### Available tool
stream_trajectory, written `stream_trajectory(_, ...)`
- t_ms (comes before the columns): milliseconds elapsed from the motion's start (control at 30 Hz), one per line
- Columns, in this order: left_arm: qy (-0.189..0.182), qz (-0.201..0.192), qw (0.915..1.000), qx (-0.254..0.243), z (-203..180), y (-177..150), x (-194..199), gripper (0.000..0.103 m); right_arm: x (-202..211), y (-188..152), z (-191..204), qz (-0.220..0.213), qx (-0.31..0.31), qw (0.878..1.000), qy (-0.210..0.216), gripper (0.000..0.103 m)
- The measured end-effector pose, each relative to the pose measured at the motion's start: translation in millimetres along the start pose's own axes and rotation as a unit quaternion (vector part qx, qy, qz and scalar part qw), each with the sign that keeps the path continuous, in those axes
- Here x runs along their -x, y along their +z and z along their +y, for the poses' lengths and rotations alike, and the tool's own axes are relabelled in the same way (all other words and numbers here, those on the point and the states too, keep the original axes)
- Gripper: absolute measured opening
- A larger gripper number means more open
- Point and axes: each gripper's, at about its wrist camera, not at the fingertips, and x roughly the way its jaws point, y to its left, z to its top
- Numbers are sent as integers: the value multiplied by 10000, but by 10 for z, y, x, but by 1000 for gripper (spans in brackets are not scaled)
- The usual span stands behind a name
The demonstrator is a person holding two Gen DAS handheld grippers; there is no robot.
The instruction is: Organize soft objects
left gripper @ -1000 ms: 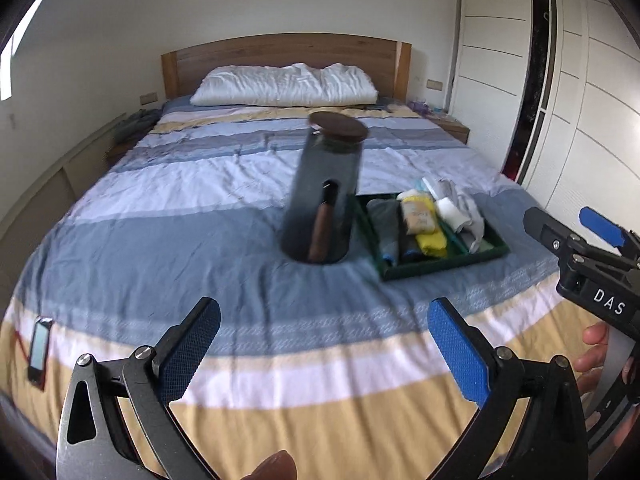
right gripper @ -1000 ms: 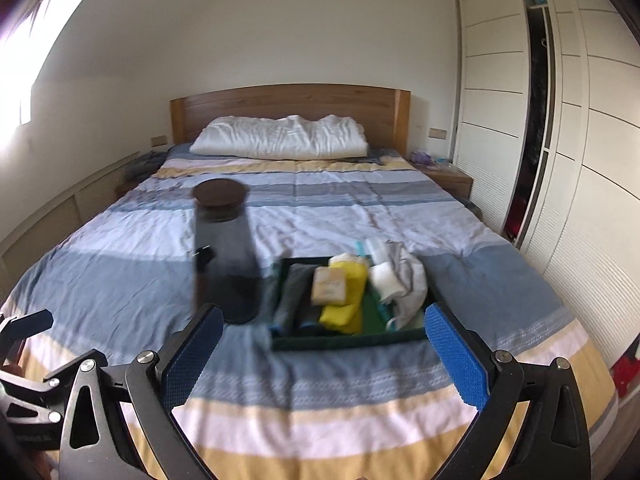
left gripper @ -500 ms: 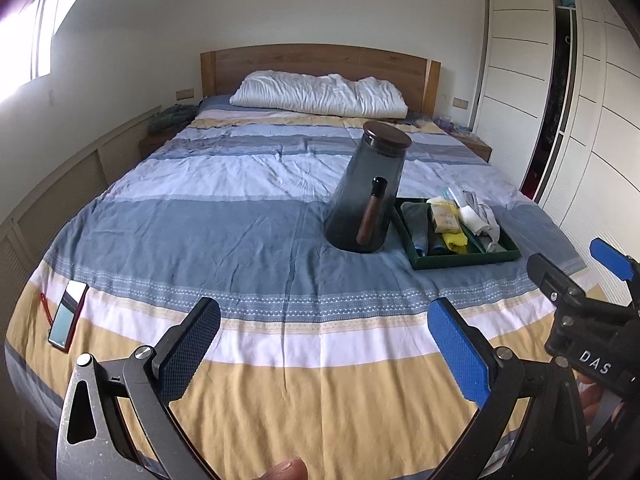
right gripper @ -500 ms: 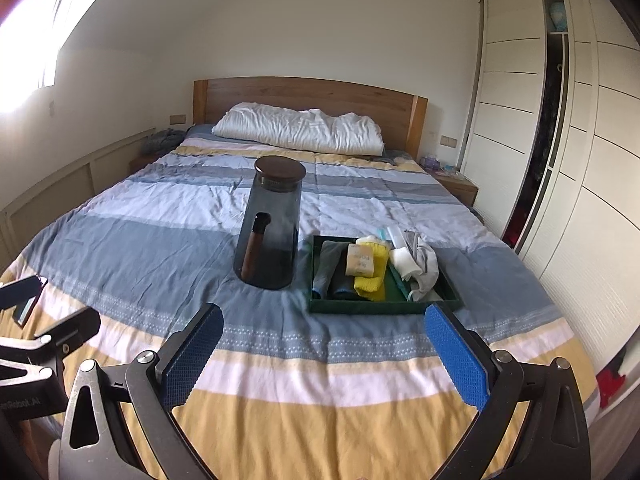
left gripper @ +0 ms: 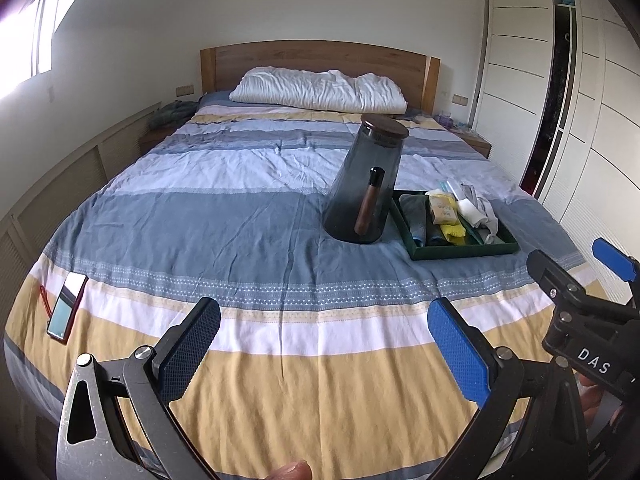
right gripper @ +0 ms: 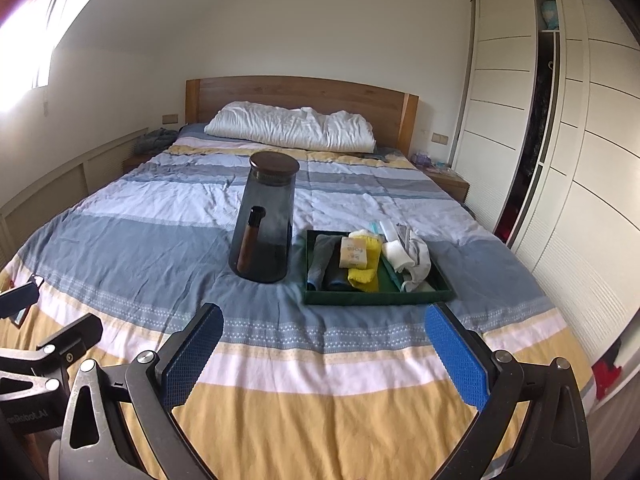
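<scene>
A dark green tray (right gripper: 444, 288) lies on the striped bed and holds folded soft items: grey socks (right gripper: 322, 258), a yellow sock (right gripper: 366, 274), a tan packet (right gripper: 353, 253) and white socks (right gripper: 412, 258). The tray also shows in the left wrist view (left gripper: 510, 245). My left gripper (left gripper: 324, 346) is open and empty over the yellow stripe near the foot of the bed. My right gripper (right gripper: 324, 346) is open and empty, well short of the tray. It also shows at the right edge of the left wrist view (left gripper: 576, 276).
A tall smoked-glass jug (right gripper: 266, 220) with a wooden lid and handle stands just left of the tray. A phone (left gripper: 66, 307) lies at the bed's left edge. A white pillow (right gripper: 294, 130) lies by the headboard. A white wardrobe (right gripper: 560, 152) stands to the right.
Both grippers have pulled back from the jug and tray toward the foot of the bed, so more of the bed shows. Both stay open and empty.
</scene>
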Motion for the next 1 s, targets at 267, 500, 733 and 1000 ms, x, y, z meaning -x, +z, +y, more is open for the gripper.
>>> stream_trajectory(267, -24, 47, 10000, -7, 0, -37, -39, 102, -59, 1, -11, 83, 10, 9999, -62, 103)
stream_trajectory(500, -48, 39, 10000, -16, -1, -67, -42, 102, -83, -28, 24, 102, 66, 9999, -88, 103)
stream_trajectory(733, -36, 45, 10000, -1, 26, -67, -46, 102, -100, -46, 46, 101, 111, 9999, -69, 103)
stream_trajectory(1000, -24, 2, 10000, 1, 32, -69, -29, 102, -99, -45, 60, 99, 133, 9998, -83, 103)
